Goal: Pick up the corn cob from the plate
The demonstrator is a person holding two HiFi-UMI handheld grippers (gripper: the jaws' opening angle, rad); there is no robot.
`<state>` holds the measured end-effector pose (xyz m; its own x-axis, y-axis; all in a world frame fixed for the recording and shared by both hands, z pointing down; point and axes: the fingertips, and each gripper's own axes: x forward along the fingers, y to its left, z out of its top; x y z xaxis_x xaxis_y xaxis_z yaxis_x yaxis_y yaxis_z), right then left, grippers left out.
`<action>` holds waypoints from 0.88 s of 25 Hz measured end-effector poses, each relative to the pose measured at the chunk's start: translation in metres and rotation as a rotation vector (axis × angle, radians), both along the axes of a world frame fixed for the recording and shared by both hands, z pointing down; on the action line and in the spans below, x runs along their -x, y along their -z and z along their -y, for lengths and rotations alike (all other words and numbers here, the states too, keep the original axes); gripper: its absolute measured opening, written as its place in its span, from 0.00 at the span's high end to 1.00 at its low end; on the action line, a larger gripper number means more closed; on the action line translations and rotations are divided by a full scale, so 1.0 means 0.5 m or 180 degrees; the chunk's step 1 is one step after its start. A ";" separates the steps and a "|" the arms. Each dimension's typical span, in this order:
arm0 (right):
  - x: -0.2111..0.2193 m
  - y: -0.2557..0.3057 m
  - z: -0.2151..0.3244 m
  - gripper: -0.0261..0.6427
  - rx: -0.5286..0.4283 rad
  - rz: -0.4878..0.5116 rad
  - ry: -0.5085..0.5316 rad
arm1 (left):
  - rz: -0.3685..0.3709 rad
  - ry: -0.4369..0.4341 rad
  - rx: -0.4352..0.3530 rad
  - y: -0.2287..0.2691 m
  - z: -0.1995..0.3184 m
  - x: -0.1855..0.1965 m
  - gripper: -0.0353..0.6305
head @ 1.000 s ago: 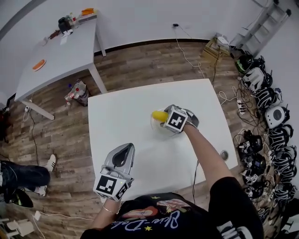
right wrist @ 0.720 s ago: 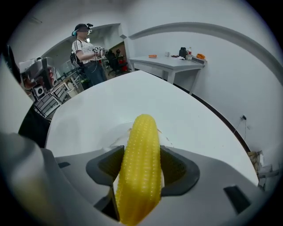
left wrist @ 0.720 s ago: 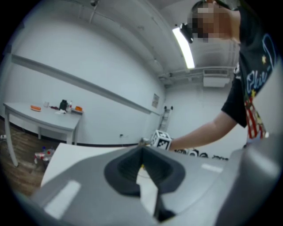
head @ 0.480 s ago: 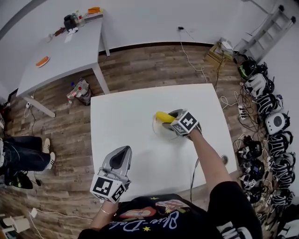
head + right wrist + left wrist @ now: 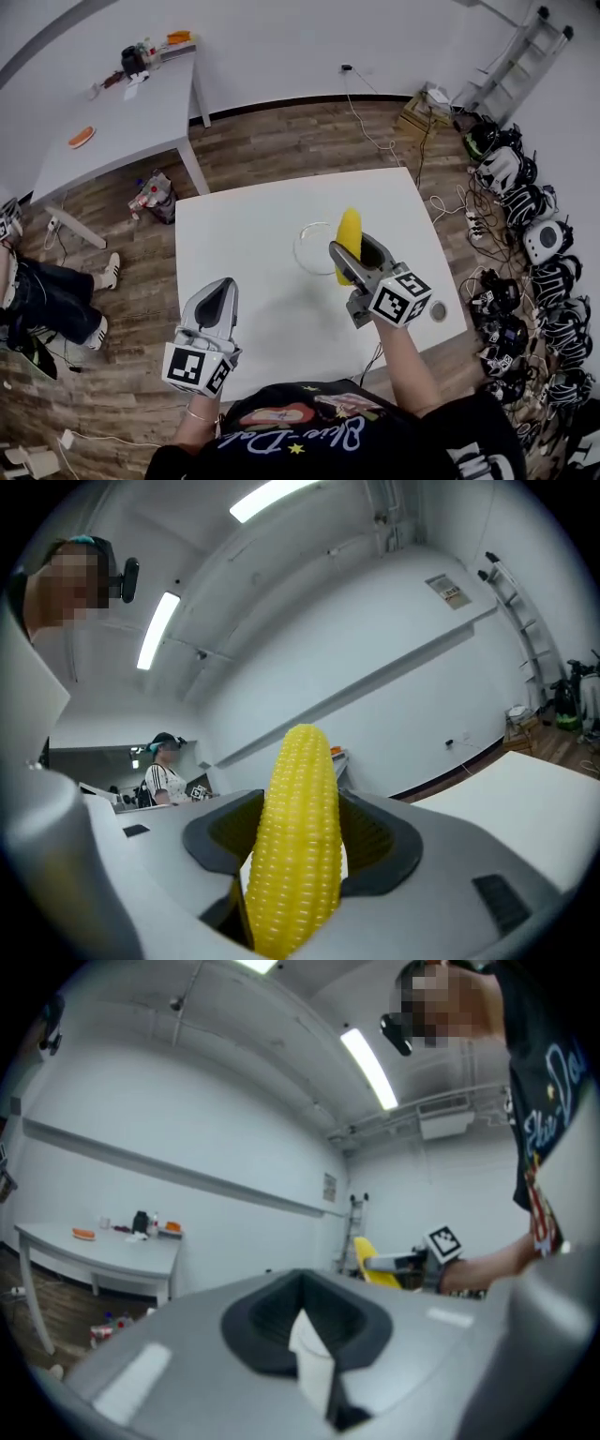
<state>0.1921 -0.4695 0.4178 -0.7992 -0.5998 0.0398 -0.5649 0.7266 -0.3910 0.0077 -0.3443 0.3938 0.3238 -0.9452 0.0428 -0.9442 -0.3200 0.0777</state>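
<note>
Head view and both gripper views, pick-up stage. The right gripper [image 5: 354, 251] is closed on the corn cob [image 5: 349, 227], its two jaws pressing on opposite flanks of the cob's lower part. Most of the cob's length projects beyond the jaw tips, pointing away from the person. In the head view the cob overlaps the right rim of the clear plate [image 5: 302, 246], which sits near the middle of the white table [image 5: 244, 216]. The cob appears raised off the plate (the left gripper view shows it held up at the height of the right gripper, above the tabletop). The left gripper [image 5: 222, 286] hangs over the near left part of the table, well apart from the plate. Its jaws are pressed together with nothing between them.

Risks, as judged from this arrangement:
- **Pivoting.** The cob is round and kernelled and is held low on its length. The long free end could act as a lever and turn the cob between the jaws if the wrist tilts or moves sharply.
- **Slipping.** Any easing of the squeeze would probably let the cob slide out and drop onto the plate or the table, where it could roll.
- **Knocking the plate.** The plate lies directly beneath the grasp, so a low sweep of the right gripper could push it.
</note>
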 end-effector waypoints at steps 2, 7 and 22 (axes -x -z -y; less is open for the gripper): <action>-0.007 0.018 -0.036 0.58 -0.0045 0.0023 -0.0111 | 0.0024 0.0007 -0.0057 0.013 0.005 0.005 0.95; -0.015 0.032 -0.086 0.57 -0.0071 -0.0010 -0.0121 | 0.0020 -0.0023 -0.0101 0.030 0.014 -0.003 0.95; -0.019 0.024 -0.090 0.58 -0.0006 -0.0062 -0.0148 | 0.0039 -0.0070 -0.0074 0.036 0.003 -0.018 0.95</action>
